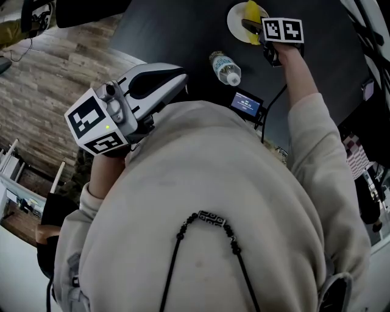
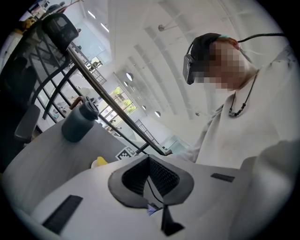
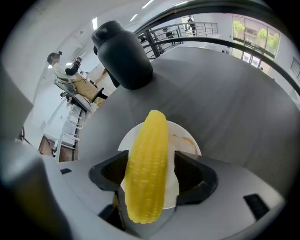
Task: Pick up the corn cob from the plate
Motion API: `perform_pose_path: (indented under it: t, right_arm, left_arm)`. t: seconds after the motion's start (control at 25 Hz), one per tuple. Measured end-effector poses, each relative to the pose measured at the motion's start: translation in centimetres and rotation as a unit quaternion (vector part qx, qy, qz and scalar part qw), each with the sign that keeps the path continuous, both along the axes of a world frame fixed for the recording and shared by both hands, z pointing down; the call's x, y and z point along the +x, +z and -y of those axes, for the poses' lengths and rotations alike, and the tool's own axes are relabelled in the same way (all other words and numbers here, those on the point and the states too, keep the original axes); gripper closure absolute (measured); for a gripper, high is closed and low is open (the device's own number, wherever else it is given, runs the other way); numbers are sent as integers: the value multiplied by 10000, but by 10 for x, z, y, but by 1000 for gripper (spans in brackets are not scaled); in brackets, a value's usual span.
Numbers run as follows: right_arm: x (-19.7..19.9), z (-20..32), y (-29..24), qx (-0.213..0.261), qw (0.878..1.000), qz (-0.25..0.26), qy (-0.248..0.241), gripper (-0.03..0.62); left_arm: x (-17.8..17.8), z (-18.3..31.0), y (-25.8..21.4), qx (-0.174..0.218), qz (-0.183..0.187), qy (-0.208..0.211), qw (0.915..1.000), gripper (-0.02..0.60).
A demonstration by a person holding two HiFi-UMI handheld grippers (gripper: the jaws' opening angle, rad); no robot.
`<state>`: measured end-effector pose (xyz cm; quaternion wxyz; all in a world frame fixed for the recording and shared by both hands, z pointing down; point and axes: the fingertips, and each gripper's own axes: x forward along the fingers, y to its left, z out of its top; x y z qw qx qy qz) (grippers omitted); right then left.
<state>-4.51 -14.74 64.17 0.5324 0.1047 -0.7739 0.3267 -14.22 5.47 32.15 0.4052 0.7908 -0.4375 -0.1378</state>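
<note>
A yellow corn cob (image 3: pixel 147 168) lies on a small white plate (image 3: pixel 187 140) on the dark table. In the right gripper view the cob runs lengthwise between the two black pads. My right gripper (image 3: pixel 154 171) is open around it: the plate shows in a gap at the right pad, and the left pad is at the cob's edge. From the head view the right gripper (image 1: pixel 253 27) points down over the plate (image 1: pixel 236 24) and cob (image 1: pixel 251 13) at the table's far side. My left gripper (image 1: pixel 180 78) is held near the person's chest, its pads (image 2: pixel 161 176) together, holding nothing.
A dark grey bottle (image 3: pixel 123 47) stands just beyond the plate. A clear water bottle (image 1: pixel 225 68) lies on the table nearer the person, beside a small device with a lit screen (image 1: pixel 247 103) and its cable. Wooden floor lies to the left.
</note>
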Motion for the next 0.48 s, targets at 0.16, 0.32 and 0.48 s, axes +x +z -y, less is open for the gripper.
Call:
perform_pose_path:
  t: [0.16, 0.32, 0.48]
  right_arm:
    - [-3, 0, 0, 128, 9997, -125, -185, 299]
    - [-8, -2, 0, 55, 9995, -180, -235, 342]
    - [-7, 1, 0, 54, 9999, -134, -41, 347]
  left_arm:
    - [1, -5, -2, -5, 16, -2, 10000, 581]
    - [-1, -9, -3, -5, 26, 31, 10000, 581]
    - [5, -9, -5, 10, 70, 75, 9999, 581]
